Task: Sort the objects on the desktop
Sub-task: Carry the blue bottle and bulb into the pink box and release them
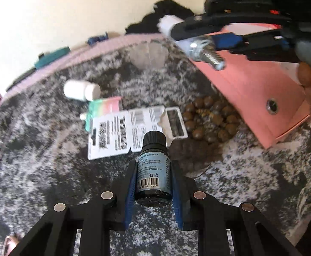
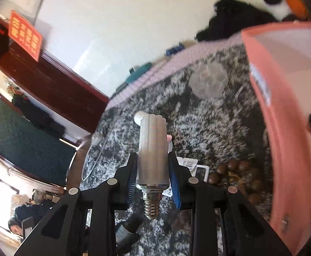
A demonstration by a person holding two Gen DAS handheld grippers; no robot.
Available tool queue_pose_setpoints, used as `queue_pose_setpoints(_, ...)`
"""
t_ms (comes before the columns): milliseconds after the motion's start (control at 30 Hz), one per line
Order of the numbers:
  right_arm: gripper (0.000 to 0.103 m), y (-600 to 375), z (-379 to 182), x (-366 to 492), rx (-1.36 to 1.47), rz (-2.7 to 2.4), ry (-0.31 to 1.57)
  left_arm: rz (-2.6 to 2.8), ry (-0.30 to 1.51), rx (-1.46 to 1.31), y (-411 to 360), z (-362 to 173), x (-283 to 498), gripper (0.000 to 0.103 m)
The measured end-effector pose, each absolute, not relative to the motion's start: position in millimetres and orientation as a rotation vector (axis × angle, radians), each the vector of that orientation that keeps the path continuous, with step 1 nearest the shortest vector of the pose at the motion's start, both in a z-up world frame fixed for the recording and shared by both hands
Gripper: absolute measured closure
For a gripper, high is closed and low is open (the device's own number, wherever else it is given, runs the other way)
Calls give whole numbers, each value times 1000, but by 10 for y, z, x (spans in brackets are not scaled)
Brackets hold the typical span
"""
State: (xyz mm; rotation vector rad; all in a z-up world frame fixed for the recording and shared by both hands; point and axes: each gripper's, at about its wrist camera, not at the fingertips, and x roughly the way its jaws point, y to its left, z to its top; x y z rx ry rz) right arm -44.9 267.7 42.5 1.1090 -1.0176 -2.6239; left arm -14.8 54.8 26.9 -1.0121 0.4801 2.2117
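Note:
My left gripper [image 1: 153, 164] is shut on a small dark dropper bottle [image 1: 153, 170] with a black cap and a barcode label, held above the grey mottled cloth [image 1: 48, 170]. My right gripper [image 2: 153, 157] is shut on a white LED corn bulb [image 2: 153, 149], its screw base pointing back toward the camera. The right gripper and its bulb [image 1: 206, 53] also show at the upper right of the left wrist view, over the pink box [image 1: 251, 93]. The bottle [image 2: 126, 232] shows low in the right wrist view.
On the cloth lie a white pill bottle [image 1: 80, 89], a pastel tube [image 1: 104, 106], a blister card [image 1: 125, 132], a brown bead bracelet [image 1: 208, 119] and a clear plastic lid [image 1: 149, 57]. The pink box [image 2: 283, 128] stands at right. A plush toy [image 2: 240, 17] sits behind.

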Motion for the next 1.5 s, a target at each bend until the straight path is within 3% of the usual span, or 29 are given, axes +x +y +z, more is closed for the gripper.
queue_pose_setpoints(267,74,2991,1000,225,916,-2709,-985,2237,467,-870,786,739,187,79)
queue_pose_setpoints(600,74,3554,1528,947,747,-2888,-895,2132,474,-744,1699,1029,492,79)
queue_pose_setpoints(1133,74,5066,1450,1573,722,-3103,-1075,1961,542,-705,3307,853,765,79)
queue_pose_setpoints(1333,73,5268,1236,1459,867,-3175,-1005,2057,553,-762,3472,722,601,78)
queue_pose_setpoints(1400,69,5258,1150,1371,943,-3179,-974,2091,530,-760,3452,736,550,61)
queue_pose_setpoints(1433,62,5236,1120,1332,983,-3185,-948,2117,506,-743,3420,774,546,30)
queue_pose_setpoints(1467,51,5214,1089,1294,1023,-3189,-920,2143,482,-727,3387,812,542,6)
queue_pose_setpoints(1500,25,5195,1080,1279,1038,-3202,-901,2169,458,-710,3354,850,537,2)
